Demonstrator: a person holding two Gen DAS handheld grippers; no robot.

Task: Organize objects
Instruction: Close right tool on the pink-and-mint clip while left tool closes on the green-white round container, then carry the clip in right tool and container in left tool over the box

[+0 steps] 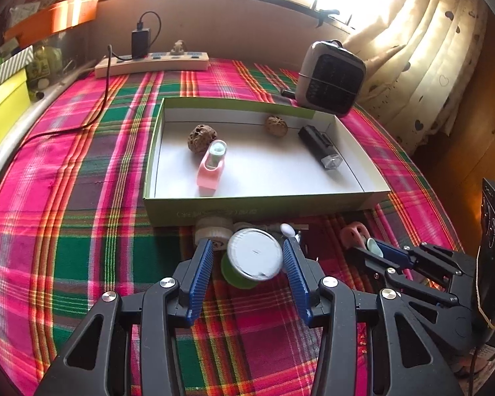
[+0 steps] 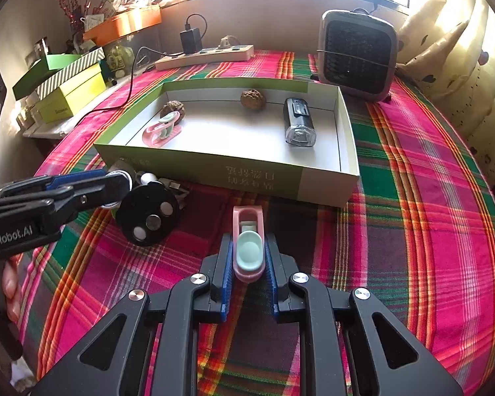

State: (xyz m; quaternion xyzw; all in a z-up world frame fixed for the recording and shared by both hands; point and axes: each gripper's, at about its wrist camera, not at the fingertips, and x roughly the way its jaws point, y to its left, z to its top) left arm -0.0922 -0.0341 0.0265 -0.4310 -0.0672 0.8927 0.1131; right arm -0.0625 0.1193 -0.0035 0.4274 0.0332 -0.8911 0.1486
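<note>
"GenRobot.AI" lettering on left gripper (image 2: 115,184), green box (image 2: 264,178) print unreadable

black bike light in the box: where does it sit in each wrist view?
Left wrist: bike light lies inside the box, right side, clear lens toward the camera.
Right wrist: bike light right of centre, inside the box.
Shared landmark: the heater behind the box.

I see a pink plastic clip with a mint pad (image 2: 248,250) upright between my right tongs (image 2: 249,257), near the shallow green-and-white cardboard box (image 2: 214,170) holding its twin (image 2: 160,132).
</note>
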